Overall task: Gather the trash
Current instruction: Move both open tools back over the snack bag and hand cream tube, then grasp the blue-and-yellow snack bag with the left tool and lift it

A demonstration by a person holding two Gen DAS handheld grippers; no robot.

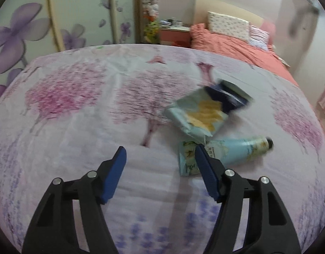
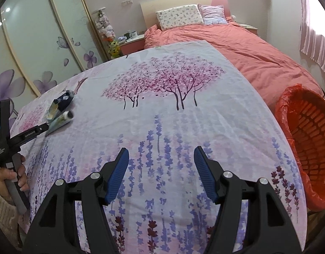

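Note:
A crumpled light-blue snack packet [image 1: 202, 112] with yellow chips printed on it lies on the flowered tablecloth [image 1: 77, 116]. Just in front of it lies a pale blue tube [image 1: 236, 150] with a black cap. My left gripper [image 1: 160, 148] is open over the cloth, and its right finger [image 1: 206, 169] overlaps the tube's flat end; nothing sits between the pads. In the right wrist view the packet [image 2: 60, 103] and tube [image 2: 60, 119] are far left. My right gripper [image 2: 161, 149] hangs open and empty above the cloth.
An orange slatted basket [image 2: 310, 131] lined with a red bag stands off the table's right edge. A hand [image 2: 12, 175] holds the left gripper's handle at the left. Beyond the table are a bed with a coral cover [image 2: 257, 50] and a flowered wardrobe [image 2: 35, 42].

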